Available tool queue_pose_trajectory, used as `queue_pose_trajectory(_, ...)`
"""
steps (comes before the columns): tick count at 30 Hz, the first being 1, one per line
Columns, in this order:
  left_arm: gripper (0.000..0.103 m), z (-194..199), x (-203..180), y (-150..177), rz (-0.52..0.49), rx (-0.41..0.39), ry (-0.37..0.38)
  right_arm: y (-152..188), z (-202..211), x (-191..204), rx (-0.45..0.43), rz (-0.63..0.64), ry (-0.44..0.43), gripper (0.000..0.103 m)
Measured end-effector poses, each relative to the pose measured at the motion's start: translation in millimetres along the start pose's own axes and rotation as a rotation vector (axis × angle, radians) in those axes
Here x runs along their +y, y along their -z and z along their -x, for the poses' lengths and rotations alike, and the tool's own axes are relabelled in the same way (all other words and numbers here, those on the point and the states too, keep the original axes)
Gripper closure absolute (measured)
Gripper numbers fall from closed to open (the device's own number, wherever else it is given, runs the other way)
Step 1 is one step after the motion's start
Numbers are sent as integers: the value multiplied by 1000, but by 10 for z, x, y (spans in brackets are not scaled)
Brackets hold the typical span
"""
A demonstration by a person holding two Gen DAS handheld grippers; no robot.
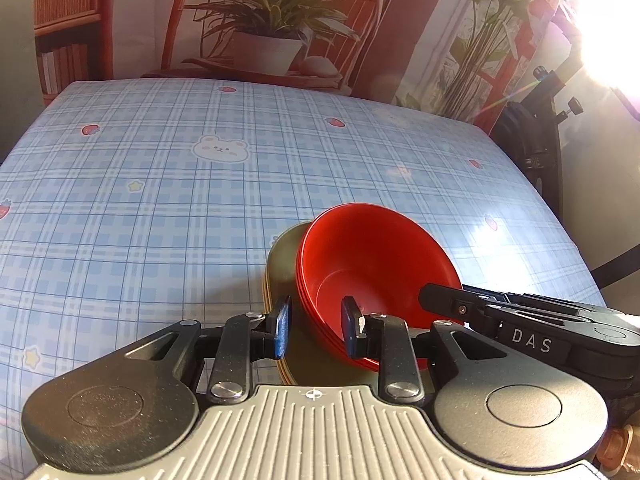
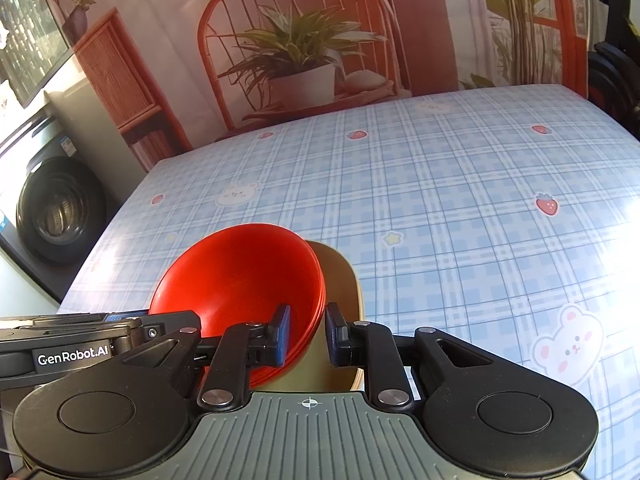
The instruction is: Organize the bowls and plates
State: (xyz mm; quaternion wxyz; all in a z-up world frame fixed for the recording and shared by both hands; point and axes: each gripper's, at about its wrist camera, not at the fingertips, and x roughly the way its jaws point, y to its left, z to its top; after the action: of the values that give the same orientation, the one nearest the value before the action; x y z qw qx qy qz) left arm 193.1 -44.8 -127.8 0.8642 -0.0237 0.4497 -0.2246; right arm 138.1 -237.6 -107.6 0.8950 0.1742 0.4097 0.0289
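A stack of red bowls (image 1: pixel 360 264) sits on a stack of olive-tan plates (image 1: pixel 280 264) near the front of the table. My left gripper (image 1: pixel 316 326) straddles the left rims of bowls and plates, one finger inside the top bowl, one outside; whether it clamps is unclear. In the right wrist view the red bowls (image 2: pixel 240 276) and plates (image 2: pixel 340 280) sit between the fingers of my right gripper (image 2: pixel 307 334), which straddles their right rims the same way. The pile looks tilted in both views. Each gripper's body shows in the other's view.
The table carries a blue plaid cloth (image 1: pixel 160 184) with bears and strawberries. A printed backdrop with a chair and plant (image 2: pixel 300 52) hangs behind. A washing machine (image 2: pixel 52 208) stands left of the table. Black stand hardware (image 1: pixel 540 128) is at the right edge.
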Motion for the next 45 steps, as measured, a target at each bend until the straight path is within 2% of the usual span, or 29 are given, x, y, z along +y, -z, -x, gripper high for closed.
queue_pose_trajectory(5, 75, 83, -12, -24, -6, -23, -20, -26, 55, -5, -21, 2, 16, 73)
queue_pose_trajectory(8, 74, 164, -39, -58, -19, -49, -42, -61, 122, 1, -44, 12, 29, 72)
queue_pose_trajectory(15, 54, 464, -100, -165, -62, -154, -124, -239, 426, 9, -146, 50, 68, 57)
queue_pose_trajectory(18, 45, 649, -113, -222, -83, -218, -165, -363, 614, 4, -206, 69, 90, 48)
queue_pose_trajectory(24, 35, 1082, -103, -390, -68, -326, -222, -611, 1019, 0, -306, 101, 97, 27)
queue_pose_trajectory(29, 26, 1464, -199, -520, -71, -408, -259, -773, 1373, 74, -377, 134, 96, 4)
queue_pose_trajectory(31, 24, 1601, -252, -541, -78, -437, -276, -818, 1518, 124, -396, 146, 103, 0)
queue_pose_trajectory(35, 19, 1869, -391, -568, -102, -482, -306, -841, 1735, 220, -422, 161, 123, 0)
queue_pose_trajectory(45, 17, 2324, -533, -585, -100, -568, -313, -798, 2207, 390, -506, 185, 125, 0)
